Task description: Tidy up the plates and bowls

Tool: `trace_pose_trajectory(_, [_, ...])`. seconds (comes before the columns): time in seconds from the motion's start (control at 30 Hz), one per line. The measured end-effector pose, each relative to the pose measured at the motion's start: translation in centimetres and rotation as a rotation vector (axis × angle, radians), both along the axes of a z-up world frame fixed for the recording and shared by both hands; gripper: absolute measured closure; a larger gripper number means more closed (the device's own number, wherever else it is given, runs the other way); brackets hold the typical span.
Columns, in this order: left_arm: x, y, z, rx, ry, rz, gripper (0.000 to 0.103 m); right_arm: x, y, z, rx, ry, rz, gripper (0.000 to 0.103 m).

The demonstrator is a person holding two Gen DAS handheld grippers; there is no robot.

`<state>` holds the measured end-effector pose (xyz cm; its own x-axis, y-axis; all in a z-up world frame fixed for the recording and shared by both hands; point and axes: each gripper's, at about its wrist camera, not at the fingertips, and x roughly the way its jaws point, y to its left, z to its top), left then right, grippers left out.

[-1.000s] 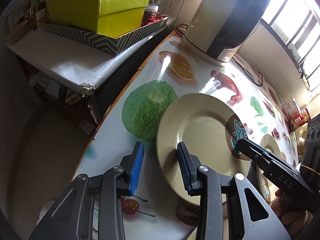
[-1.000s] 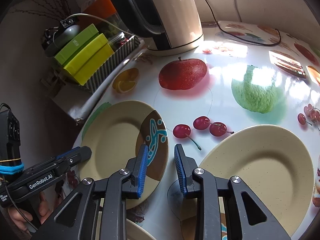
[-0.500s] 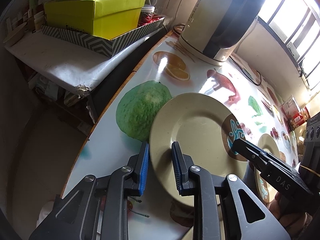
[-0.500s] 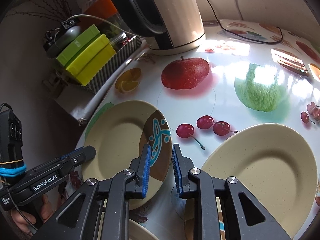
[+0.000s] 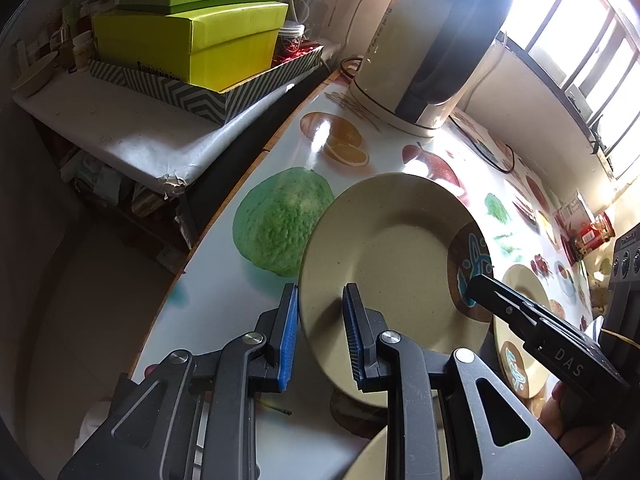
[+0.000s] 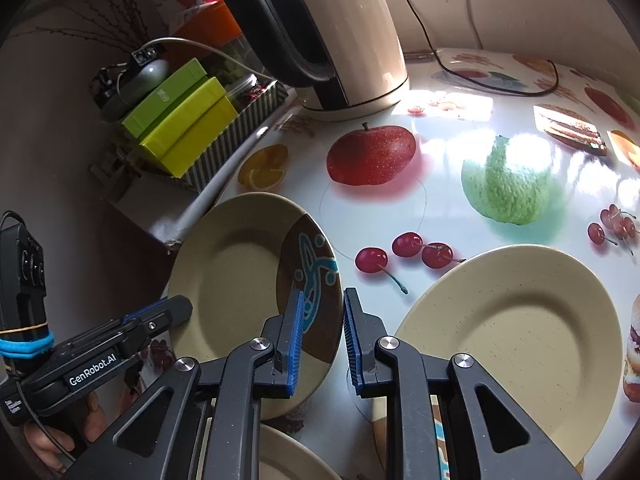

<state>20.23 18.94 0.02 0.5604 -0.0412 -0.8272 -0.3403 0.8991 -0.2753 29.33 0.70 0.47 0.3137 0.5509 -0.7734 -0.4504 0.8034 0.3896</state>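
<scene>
A cream plate (image 5: pixel 396 264) with a brown and blue patch is held up off the fruit-print table; it also shows in the right wrist view (image 6: pixel 240 292). My left gripper (image 5: pixel 320 332) is shut on its left rim, the rim between the blue pads. My right gripper (image 6: pixel 320 336) is shut on the opposite rim at the brown patch. A second cream plate (image 6: pixel 516 340) lies on the table to the right. A third plate's rim (image 6: pixel 288 456) shows at the bottom.
A cream and black electric kettle (image 6: pixel 340 32) with its cord stands at the back of the table (image 6: pixel 452 208). A side shelf holds green and yellow boxes (image 5: pixel 200 36) in a zigzag tray. The table's left edge (image 5: pixel 224 208) drops to the floor.
Both grippers closed on the patterned plate's opposite rims. The plate has risen and tilted off the table.
</scene>
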Motion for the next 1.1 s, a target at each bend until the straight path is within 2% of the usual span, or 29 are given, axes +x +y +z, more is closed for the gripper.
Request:
trace_pose_trajectory(0.6, [-2.7,-1.7,2.7,0.013,-0.047,-0.025,0.08,-2.8,-2.1,3.0,0.032,-0.045,-0.008,0.084])
trace_pose_trajectory(1.1, [-7.0,-3.9,3.1,0.009,-0.061,-0.06,0.08,-7.4,-4.8,4.5,0.037,-0.064,-0.019,0.084])
